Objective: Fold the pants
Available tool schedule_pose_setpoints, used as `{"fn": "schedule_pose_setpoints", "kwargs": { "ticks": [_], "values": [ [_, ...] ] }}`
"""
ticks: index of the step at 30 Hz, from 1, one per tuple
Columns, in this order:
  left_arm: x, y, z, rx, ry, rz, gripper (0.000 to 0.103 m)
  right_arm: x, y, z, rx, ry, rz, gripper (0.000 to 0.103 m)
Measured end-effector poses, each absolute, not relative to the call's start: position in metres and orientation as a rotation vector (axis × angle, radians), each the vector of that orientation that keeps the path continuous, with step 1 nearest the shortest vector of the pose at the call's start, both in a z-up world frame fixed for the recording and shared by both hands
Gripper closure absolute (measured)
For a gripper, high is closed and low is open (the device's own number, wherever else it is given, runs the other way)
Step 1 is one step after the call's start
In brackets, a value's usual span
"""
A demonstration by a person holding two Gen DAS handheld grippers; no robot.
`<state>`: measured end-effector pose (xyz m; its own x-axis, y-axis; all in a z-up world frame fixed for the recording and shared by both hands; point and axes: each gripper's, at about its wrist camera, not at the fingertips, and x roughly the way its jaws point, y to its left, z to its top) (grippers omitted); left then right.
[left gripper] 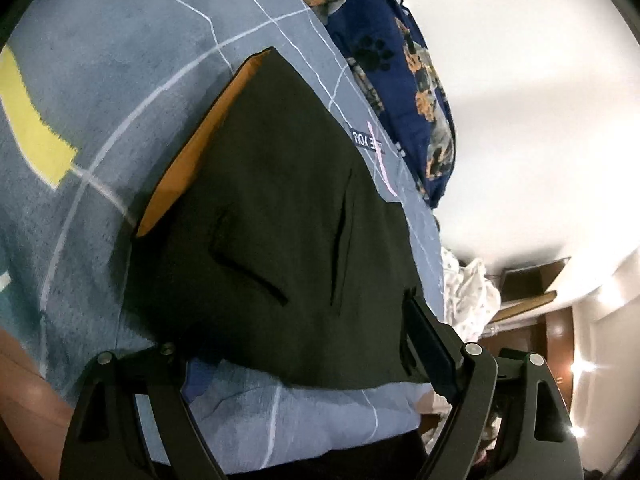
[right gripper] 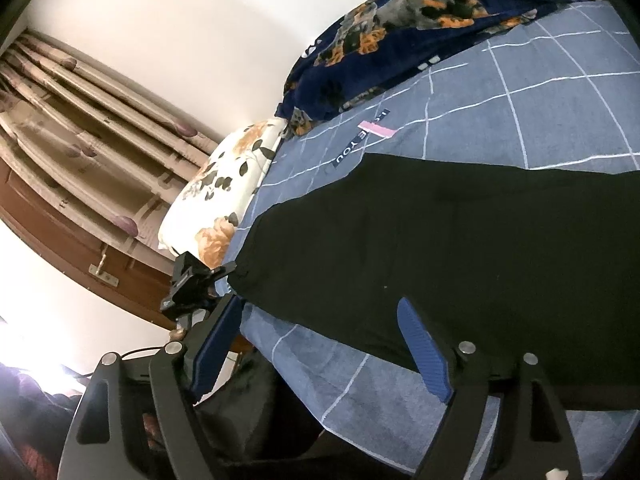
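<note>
My left tool (left gripper: 308,344) tilted down over the near edge of the black pants (left gripper: 280,208), fingers spread, gripping nothing. The pants lay flat on the blue bed (right gripper: 540,92). My right tool (right gripper: 320,340) angled down likewise, spread.

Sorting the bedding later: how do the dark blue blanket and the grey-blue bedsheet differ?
The dark blue blanket shows dogs and paw prints; the grey-blue bedsheet has thin white grid lines. The blanket lies bunched at the far edge; the bedsheet lies spread flat under the black pants. Both are blue.
</note>
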<state>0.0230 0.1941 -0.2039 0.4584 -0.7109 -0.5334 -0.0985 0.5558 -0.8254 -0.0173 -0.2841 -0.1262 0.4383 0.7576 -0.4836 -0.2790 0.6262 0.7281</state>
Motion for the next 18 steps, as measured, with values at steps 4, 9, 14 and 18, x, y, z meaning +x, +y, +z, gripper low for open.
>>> {"fn": "schedule_pose_setpoints", "kwargs": {
  "ticks": [4,9,14,18],
  "values": [
    [0.028,0.181,-0.195,-0.870,1.018,-0.458,0.021,-0.018,-0.283,-0.127,0.618,0.905,0.700,0.024],
    [0.033,0.169,-0.209,-0.794,1.069,-0.356,0.074,-0.019,-0.282,-0.126,0.616,0.902,0.700,0.024],
    [0.031,0.167,-0.209,-0.804,1.055,-0.354,0.074,-0.018,-0.284,-0.128,0.631,0.903,0.699,0.024],
    [0.029,0.164,-0.207,-0.780,1.042,-0.335,0.078,-0.017,-0.283,-0.129,0.627,0.911,0.698,0.024]
  ]
}}
